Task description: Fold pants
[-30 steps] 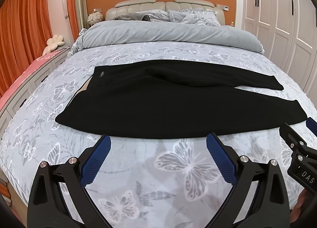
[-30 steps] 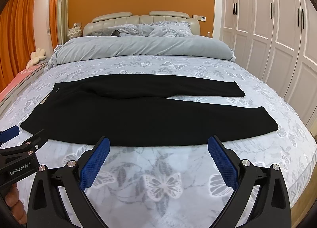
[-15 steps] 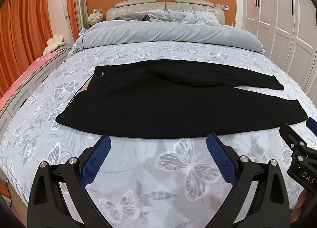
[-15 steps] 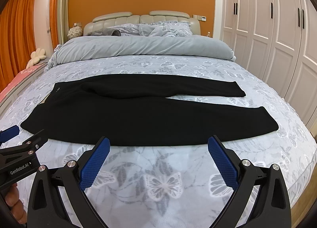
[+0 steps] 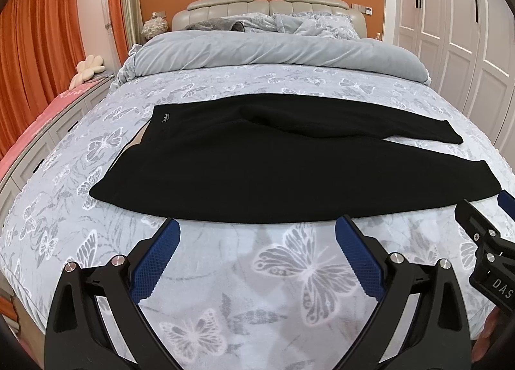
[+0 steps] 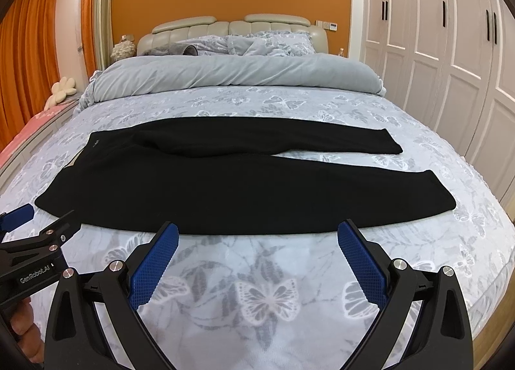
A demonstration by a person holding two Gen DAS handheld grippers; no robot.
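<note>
Black pants (image 5: 257, 164) (image 6: 244, 183) lie flat across the bed, waistband to the left and both legs running right, the far leg angled slightly away from the near one. My left gripper (image 5: 257, 231) hovers open just short of the pants' near edge, nothing between its blue pads. My right gripper (image 6: 257, 234) is likewise open and empty at the near edge, further right along the legs. Each gripper shows at the edge of the other's view: the right gripper (image 5: 486, 228) at the right edge, the left gripper (image 6: 38, 222) at the left edge.
The bed (image 5: 289, 273) has a grey butterfly-print cover, with a rolled grey duvet (image 5: 276, 51) and pillows at the headboard. White wardrobe doors (image 6: 450, 48) stand to the right. Orange curtains (image 5: 38, 32) and a pink-topped bench (image 5: 38, 118) are on the left.
Almost nothing has moved. Both grippers stay open and hold their place before the pants, with only a very slight drift.
</note>
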